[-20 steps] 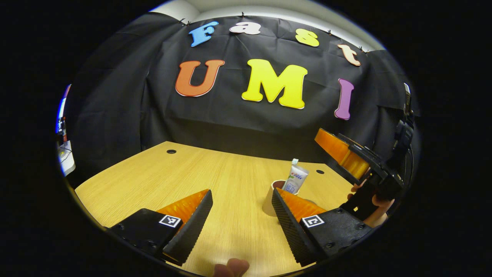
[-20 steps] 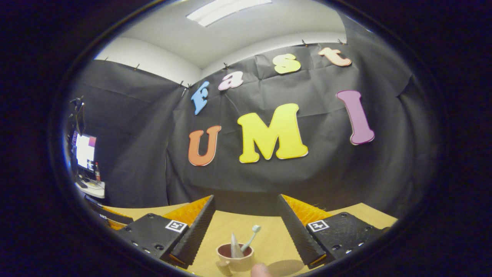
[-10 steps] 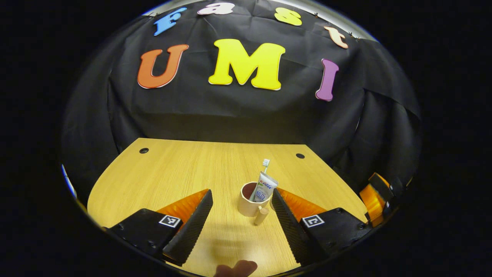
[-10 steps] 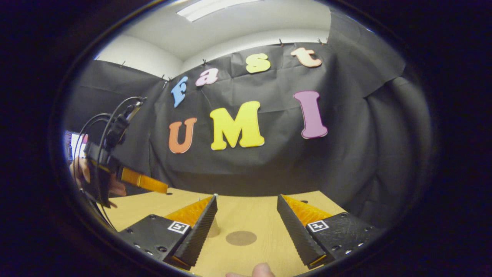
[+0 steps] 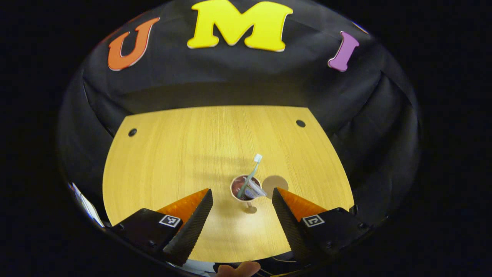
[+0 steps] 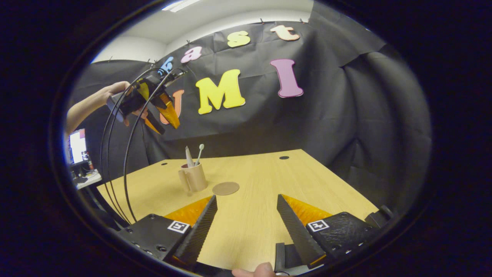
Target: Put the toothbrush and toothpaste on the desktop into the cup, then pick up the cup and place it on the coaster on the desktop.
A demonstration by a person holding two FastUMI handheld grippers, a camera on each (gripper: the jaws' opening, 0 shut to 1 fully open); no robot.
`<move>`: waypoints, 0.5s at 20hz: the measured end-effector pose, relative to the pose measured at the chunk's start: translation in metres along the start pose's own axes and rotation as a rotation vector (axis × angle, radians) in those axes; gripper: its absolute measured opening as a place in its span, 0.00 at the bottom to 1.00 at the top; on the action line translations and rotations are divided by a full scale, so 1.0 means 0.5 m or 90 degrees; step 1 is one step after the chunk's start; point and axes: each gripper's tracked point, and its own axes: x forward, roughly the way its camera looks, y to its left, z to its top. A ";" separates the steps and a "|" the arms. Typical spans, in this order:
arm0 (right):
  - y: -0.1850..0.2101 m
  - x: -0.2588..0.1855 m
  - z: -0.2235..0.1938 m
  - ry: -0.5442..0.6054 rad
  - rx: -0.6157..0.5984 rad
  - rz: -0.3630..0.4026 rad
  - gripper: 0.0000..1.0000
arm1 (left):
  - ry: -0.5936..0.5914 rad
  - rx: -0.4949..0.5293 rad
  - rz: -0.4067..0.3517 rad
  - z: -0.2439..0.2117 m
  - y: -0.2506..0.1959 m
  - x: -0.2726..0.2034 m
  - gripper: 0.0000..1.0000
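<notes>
A tan cup [image 5: 241,192] with a handle stands upright on the wooden table [image 5: 173,154], just left of the round brown coaster [image 5: 275,181]. In it lean the toothbrush [image 5: 254,166] and the toothpaste tube [image 5: 253,191]. My left gripper [image 5: 241,194] hangs open high above the cup, looking down on it. In the right gripper view the cup [image 6: 195,177] stands beside the coaster [image 6: 225,188], with toothpaste [image 6: 188,156] and toothbrush [image 6: 199,151] sticking up. My right gripper [image 6: 246,198] is open, low over the table's near part, well short of the cup. A hand [image 6: 115,89] holds the left gripper [image 6: 168,129] up in the air.
Two cable holes [image 5: 132,132] [image 5: 300,123] sit near the table's far corners. Black cables [image 6: 127,161] trail from the raised left gripper down past the table's left edge. A lit monitor [image 6: 78,145] stands beyond that edge. The booth's black cloth closes off the far side.
My left gripper has risen from table level to high above the cup. My right gripper has drawn back from over the cup to the table's near side. Both stayed open.
</notes>
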 end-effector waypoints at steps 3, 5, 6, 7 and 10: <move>0.013 -0.013 0.005 -0.005 0.010 0.027 0.91 | 0.124 -0.014 -0.004 -0.085 -0.034 0.080 0.99; 0.032 -0.020 0.000 -0.008 0.012 0.048 0.95 | 0.173 0.004 0.009 -0.116 -0.038 0.120 0.99; 0.037 -0.022 -0.003 -0.006 0.006 0.054 0.95 | 0.190 0.005 0.020 -0.126 -0.038 0.138 0.99; 0.040 -0.024 -0.009 -0.005 0.000 0.056 0.95 | 0.206 0.001 0.018 -0.131 -0.043 0.154 0.99; 0.042 -0.037 -0.023 -0.002 0.005 0.060 0.95 | 0.236 -0.015 0.034 -0.142 -0.046 0.186 0.99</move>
